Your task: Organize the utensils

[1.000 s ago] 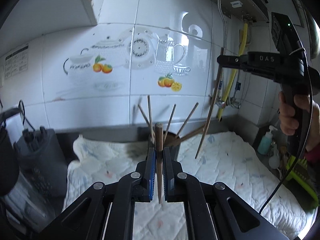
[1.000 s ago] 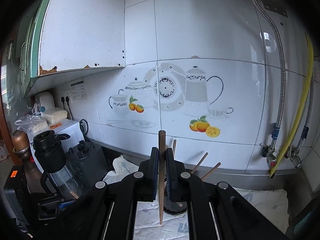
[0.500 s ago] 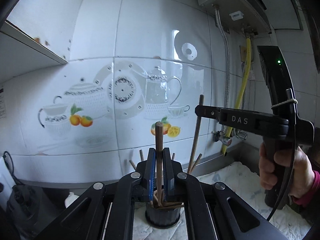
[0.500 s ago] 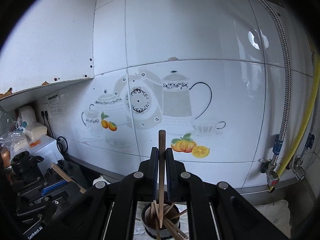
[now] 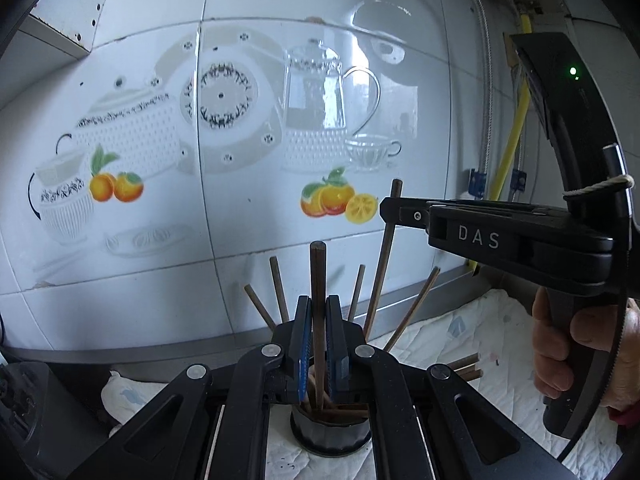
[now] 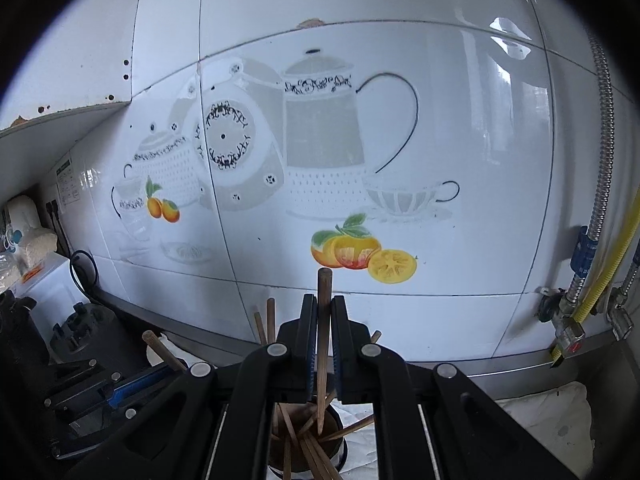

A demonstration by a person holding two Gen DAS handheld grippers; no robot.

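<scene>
Left tool (image 5: 319, 340) pinching a chopstick (image 5: 318, 280), right tool (image 6: 322, 344) pinching another chopstick (image 6: 323, 312), both over a crowded dark cup (image 5: 330, 434), tiled wall (image 5: 248, 80) behind, quilted cloth (image 5: 500, 344) on worktop.

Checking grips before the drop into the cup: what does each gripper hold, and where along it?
Each holds one upright wooden chopstick. The left gripper clamps its chopstick around mid-length; the right gripper clamps its chopstick around mid-length too.
</scene>
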